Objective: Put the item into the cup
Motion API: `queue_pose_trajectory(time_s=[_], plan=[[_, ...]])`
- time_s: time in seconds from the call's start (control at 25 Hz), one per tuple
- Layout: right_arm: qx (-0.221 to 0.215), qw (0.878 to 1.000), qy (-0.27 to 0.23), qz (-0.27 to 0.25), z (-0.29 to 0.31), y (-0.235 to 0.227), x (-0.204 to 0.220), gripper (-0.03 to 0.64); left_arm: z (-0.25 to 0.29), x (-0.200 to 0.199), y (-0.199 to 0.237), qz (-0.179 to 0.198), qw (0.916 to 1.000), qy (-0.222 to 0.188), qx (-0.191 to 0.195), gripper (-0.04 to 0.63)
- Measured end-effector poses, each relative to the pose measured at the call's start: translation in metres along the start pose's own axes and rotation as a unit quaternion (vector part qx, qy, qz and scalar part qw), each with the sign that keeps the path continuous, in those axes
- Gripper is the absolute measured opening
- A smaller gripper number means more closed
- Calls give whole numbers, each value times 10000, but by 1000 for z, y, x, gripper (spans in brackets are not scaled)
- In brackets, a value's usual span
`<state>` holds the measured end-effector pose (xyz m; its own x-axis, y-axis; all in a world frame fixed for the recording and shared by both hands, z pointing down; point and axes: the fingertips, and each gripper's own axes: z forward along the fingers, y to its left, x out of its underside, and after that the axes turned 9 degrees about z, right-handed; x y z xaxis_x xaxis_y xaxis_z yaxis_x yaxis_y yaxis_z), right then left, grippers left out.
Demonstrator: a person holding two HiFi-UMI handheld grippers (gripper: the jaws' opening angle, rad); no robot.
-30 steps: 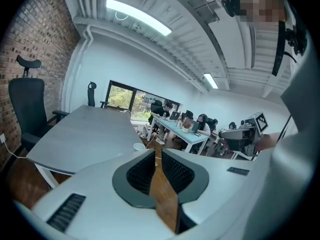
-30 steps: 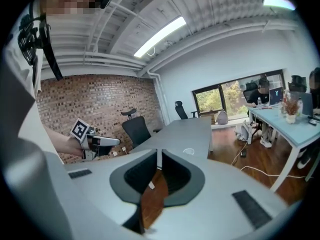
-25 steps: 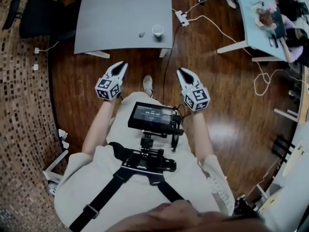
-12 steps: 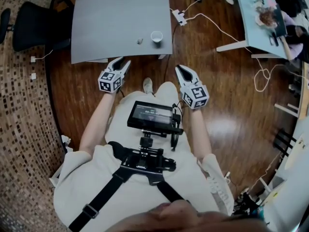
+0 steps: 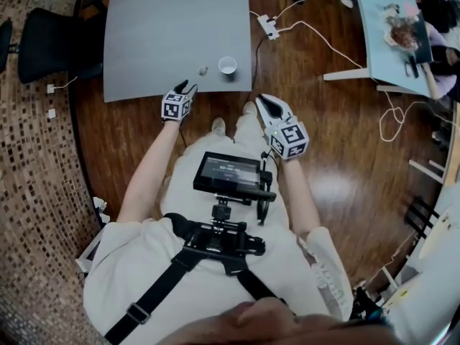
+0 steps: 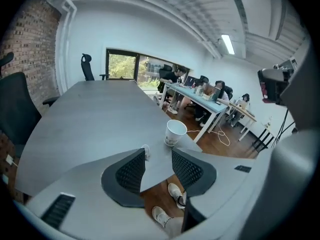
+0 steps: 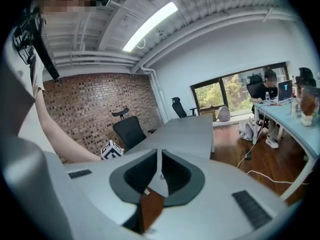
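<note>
while left gripper (image 6: 158,151), jaws just opening with nothing between, sits short of item (image 6: 146,149) at eleven o'clock, centre it before closing; right gripper (image 7: 159,154) pressed together.

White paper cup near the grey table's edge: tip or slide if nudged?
Likely light: the white paper cup looks thin-walled and appears empty, so a nudge would probably slide it. It stands upright on a base narrower than its rim, so a high knock might tip it. The smooth grey table probably gives little grip.
</note>
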<state>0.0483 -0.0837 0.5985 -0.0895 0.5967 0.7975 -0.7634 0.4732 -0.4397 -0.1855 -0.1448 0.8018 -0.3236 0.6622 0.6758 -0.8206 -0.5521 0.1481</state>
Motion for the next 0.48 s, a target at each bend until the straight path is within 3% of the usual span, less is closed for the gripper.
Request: queue_pose_trajectory(time_s=[0.2, 0.32, 0.48], plan=[[-246, 9979, 525, -278, 11, -13, -16, 32, 55, 13, -6, -19, 9987, 496, 70, 183], [-320, 9982, 475, -193, 25, -18, -22, 32, 84, 33, 27, 115, 9957, 900, -173, 184], [-386, 9978, 509, -161, 38, -23, -18, 32, 102, 45, 44, -81, 9929, 1147, -298, 184]])
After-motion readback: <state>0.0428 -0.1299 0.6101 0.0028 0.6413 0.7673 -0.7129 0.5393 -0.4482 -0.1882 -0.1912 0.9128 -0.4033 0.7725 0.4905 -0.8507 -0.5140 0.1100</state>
